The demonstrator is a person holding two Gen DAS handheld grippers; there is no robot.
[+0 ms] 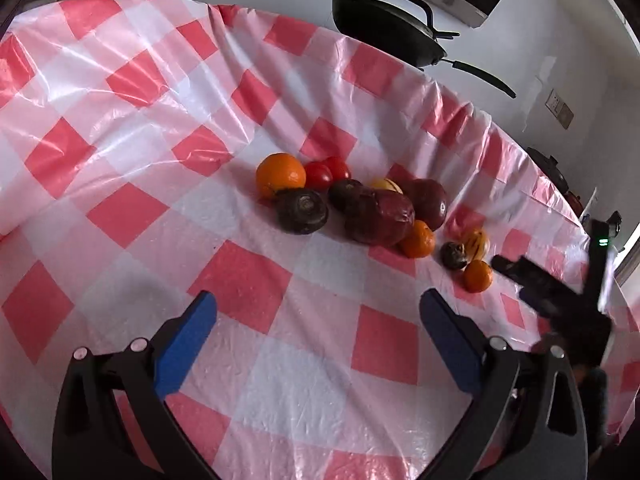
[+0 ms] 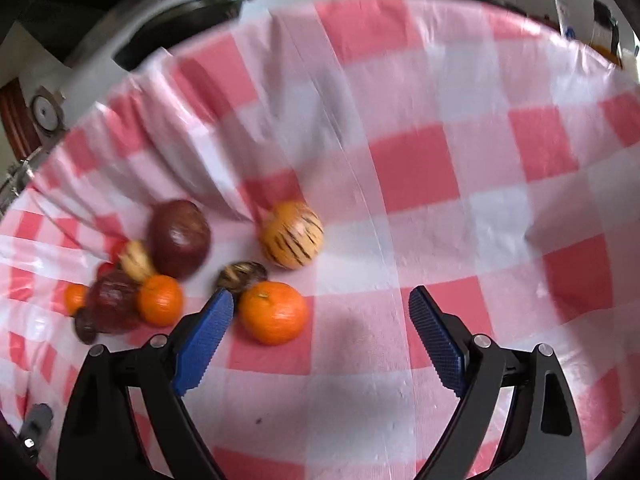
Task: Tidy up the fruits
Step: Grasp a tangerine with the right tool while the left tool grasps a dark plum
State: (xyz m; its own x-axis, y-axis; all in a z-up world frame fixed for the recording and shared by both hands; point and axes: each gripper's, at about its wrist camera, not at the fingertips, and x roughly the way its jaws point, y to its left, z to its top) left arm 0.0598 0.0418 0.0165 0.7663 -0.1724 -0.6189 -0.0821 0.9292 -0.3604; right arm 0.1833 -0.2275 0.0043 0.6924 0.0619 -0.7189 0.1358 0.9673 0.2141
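Note:
A heap of fruit lies on a pink-checked tablecloth (image 1: pixel 120 128): a large orange (image 1: pixel 280 174), two tomatoes (image 1: pixel 326 172), several dark purple fruits (image 1: pixel 380 216), small oranges (image 1: pixel 418 239) and a striped yellow fruit (image 1: pixel 476 242). My left gripper (image 1: pixel 316 306) hangs open, short of the heap. My right gripper (image 2: pixel 322 304) is open too; an orange (image 2: pixel 274 312) sits just inside its left finger (image 2: pixel 208 332). Behind that orange lie a small dark fruit (image 2: pixel 242 276) and the striped yellow fruit (image 2: pixel 292 238). The right gripper also shows as a dark blurred shape at the right of the left wrist view.
A black pan (image 1: pixel 388 28) with a long handle sits on the white counter beyond the cloth's far edge. The cloth is bunched into folds (image 2: pixel 208 168) behind the fruit. Bare checked cloth stretches to the right in the right wrist view.

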